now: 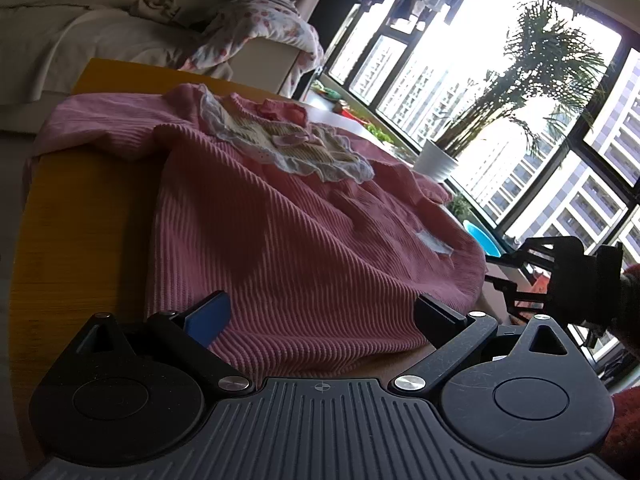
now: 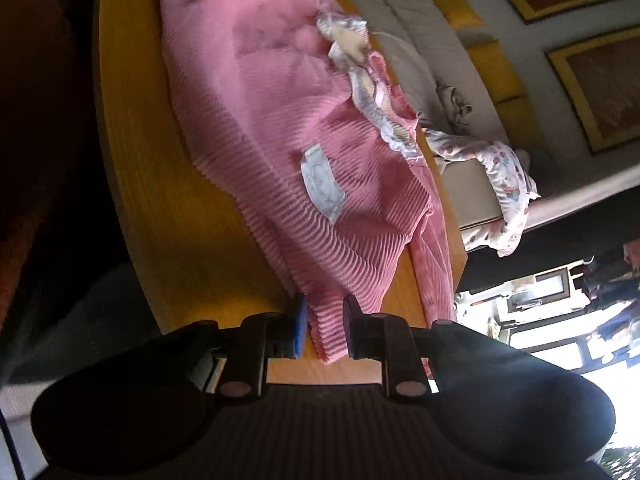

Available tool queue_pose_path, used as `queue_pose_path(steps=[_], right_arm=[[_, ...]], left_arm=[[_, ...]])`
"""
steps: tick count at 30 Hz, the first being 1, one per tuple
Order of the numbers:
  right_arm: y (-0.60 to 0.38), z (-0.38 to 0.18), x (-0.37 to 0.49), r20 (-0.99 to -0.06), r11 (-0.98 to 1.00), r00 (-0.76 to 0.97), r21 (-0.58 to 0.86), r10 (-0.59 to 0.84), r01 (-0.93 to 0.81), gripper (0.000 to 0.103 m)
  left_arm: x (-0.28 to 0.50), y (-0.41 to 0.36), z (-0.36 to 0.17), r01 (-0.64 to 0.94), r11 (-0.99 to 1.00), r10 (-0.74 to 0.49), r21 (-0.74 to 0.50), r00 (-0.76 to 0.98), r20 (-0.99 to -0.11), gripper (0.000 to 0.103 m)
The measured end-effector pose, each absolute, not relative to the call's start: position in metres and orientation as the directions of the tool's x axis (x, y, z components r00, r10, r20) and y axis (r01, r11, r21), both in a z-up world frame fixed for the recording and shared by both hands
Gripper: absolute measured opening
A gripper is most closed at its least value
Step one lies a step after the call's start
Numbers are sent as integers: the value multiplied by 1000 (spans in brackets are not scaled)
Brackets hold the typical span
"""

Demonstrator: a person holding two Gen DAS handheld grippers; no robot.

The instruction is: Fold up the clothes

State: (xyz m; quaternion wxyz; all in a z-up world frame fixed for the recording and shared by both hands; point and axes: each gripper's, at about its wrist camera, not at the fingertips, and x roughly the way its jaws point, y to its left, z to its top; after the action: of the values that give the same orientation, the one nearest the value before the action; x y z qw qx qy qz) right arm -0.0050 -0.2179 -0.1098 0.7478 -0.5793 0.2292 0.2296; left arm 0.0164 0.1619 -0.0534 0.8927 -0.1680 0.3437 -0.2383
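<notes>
Hem of the pink ribbed dress (image 2: pixel 280 152) on the worktop (image 2: pixel 168 208) sits pinched in the right tool (image 2: pixel 324 320) at 6 o'clock, while the left tool (image 1: pixel 324 316) gapes wide, empty.

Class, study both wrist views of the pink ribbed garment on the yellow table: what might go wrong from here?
1. The right hand-held gripper pinches only a narrow strip of the pink garment's hem, which may slip free.
2. The left hand-held gripper is open over the hem, so a one-sided pull might skew the fold.
3. The sleeve lies near the table edge and might slide off.
</notes>
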Motion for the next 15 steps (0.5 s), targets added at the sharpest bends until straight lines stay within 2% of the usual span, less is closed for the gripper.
queue_pose_path(steps=[4,8,13,15], right_arm=[[-222,-112,-8,-577,177,813,-794,80,-582,19],[-213,-111,-4,-546,207,831,-806,103,-555,12],[-209,-123,4,-515,237,848,-815,124,-529,13],[-210,-124,2,-484,268,863,-821,143,-504,1]], left_arm=[[17,162,-54,312,828,-544,-465,650,-531,102],[16,162,-54,312,827,-544,-467,652,-528,102],[16,162,-54,312,826,-546,-470,652,-526,102],[17,162,-53,308,827,-544,-471,652,-528,102]])
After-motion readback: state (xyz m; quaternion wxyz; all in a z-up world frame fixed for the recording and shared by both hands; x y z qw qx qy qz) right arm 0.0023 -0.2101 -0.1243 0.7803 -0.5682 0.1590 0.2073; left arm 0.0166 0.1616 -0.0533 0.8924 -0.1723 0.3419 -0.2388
